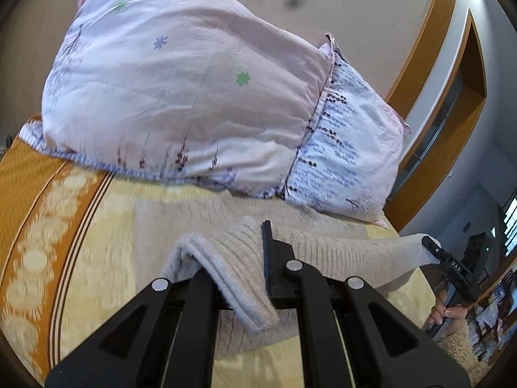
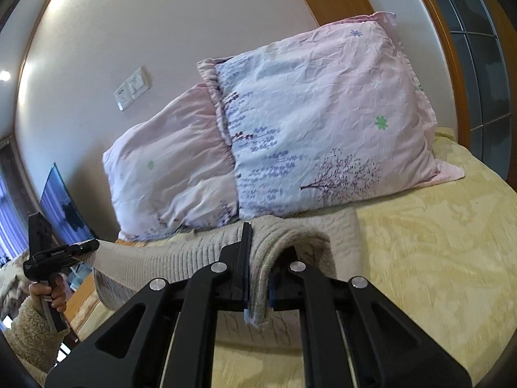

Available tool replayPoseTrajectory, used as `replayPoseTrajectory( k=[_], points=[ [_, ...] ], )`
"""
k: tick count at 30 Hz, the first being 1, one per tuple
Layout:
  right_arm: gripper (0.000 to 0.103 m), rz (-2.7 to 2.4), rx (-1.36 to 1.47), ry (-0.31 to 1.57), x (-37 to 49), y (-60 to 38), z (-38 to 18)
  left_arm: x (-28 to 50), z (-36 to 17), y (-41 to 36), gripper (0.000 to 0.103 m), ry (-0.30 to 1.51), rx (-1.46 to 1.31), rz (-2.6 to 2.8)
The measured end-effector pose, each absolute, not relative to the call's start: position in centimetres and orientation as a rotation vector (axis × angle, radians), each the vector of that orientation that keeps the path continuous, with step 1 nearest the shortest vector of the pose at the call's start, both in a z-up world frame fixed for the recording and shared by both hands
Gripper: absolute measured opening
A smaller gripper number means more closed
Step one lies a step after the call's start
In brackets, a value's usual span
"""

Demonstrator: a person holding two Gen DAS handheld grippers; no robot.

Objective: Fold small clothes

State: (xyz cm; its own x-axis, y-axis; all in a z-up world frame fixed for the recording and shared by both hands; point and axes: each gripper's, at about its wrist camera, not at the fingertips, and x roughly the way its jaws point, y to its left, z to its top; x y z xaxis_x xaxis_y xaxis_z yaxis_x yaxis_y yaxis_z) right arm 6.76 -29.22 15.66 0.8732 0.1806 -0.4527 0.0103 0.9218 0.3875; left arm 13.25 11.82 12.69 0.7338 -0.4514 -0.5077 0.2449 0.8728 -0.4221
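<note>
Beige knit garment (image 1: 339, 252) stretched between left gripper (image 1: 237, 258), right gripper (image 2: 258, 258)

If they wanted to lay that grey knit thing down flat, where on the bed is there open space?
Open bedspread lies to the right of the knit garment, in front of the right pillow. Another bare strip runs along the orange border, left of the garment. It is crowded at the back, where the left pillow overlaps its neighbour.
</note>
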Motion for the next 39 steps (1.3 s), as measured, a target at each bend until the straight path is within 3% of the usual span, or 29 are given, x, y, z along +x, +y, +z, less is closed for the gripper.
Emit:
replayPoseTrajectory(
  k=[16, 17, 19, 21, 22, 29, 36, 39],
  points=[
    [0.009, -0.044, 0.604, 0.825, 18.5, -32.5, 6.0, 25.0, 3.7, 12.5, 0.008, 0.871, -0.471, -0.332],
    [0.012, -0.044, 0.623, 0.834, 18.9, -32.7, 5.9, 25.3, 3.5, 12.7, 0.008, 0.87, -0.488, -0.334],
    [0.029, -0.046, 0.654, 0.841, 19.5, -33.0, 6.1, 25.7, 3.3, 13.0, 0.016, 0.877, -0.537, -0.355],
    [0.059, -0.058, 0.673, 0.816, 19.8, -33.3, 6.7, 25.9, 3.7, 13.4, 0.051, 0.862, -0.574, -0.351],
    [0.062, -0.07, 0.667, 0.782, 19.7, -33.4, 7.4, 25.8, 4.2, 14.0, 0.056, 0.826, -0.591, -0.329],
    [0.061, -0.087, 0.581, 0.7, 16.5, -33.7, 10.6, 22.7, 7.4, 16.5, 0.059, 0.747, -0.555, -0.314],
    [0.041, -0.133, 0.476, 0.788, 11.9, -33.8, 9.0, 17.5, 6.5, 17.6, 0.059, 0.792, -0.419, -0.262],
    [0.038, -0.136, 0.454, 0.831, 10.8, -33.6, 7.9, 16.0, 5.6, 17.2, 0.058, 0.814, -0.362, -0.257]
  ],
)
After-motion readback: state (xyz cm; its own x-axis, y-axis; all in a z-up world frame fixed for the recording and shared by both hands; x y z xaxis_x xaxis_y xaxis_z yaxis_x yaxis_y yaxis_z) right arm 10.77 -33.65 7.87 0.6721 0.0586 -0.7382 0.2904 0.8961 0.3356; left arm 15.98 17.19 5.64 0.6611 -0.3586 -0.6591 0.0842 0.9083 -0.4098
